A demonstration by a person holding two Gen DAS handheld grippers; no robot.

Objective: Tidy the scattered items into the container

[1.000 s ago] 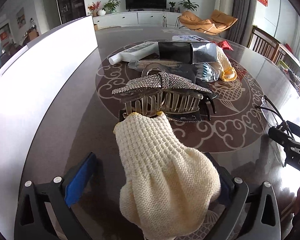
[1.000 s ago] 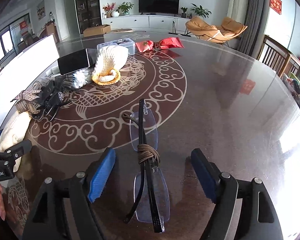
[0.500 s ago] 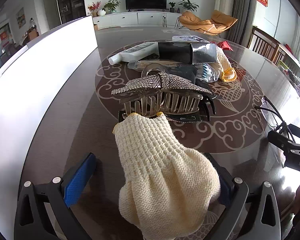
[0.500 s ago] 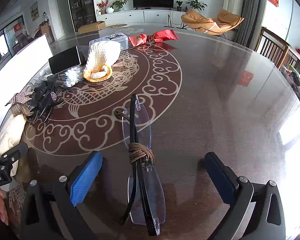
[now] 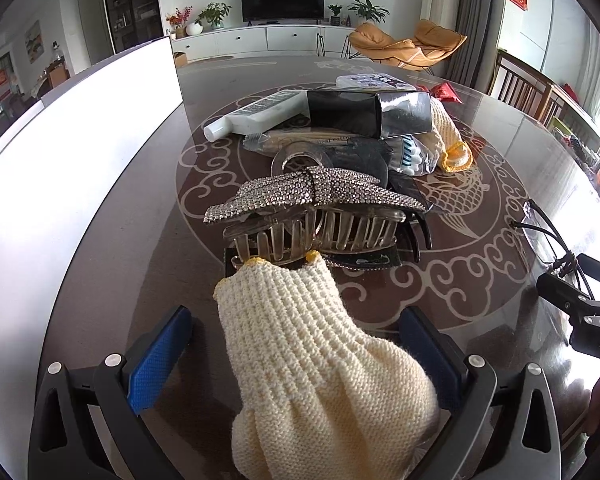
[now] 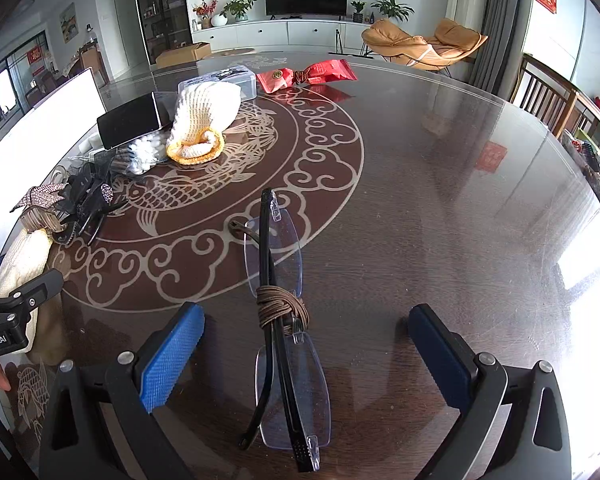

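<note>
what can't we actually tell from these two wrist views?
- Container: its inside is not shown; only a white wall at the left of the left wrist view.
- Left gripper: the knit glove covers the gap, so contact with the right pad is unclear.
- Glasses: the far lens is cut off by the right gripper in the left view.
- Box label: too small to read.

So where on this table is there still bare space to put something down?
Bare table stretches right of the glasses out to the rim, below the red packets. A bare strip also runs between the white container and the rhinestone hair clip. The pile around the black box is crowded.
</note>
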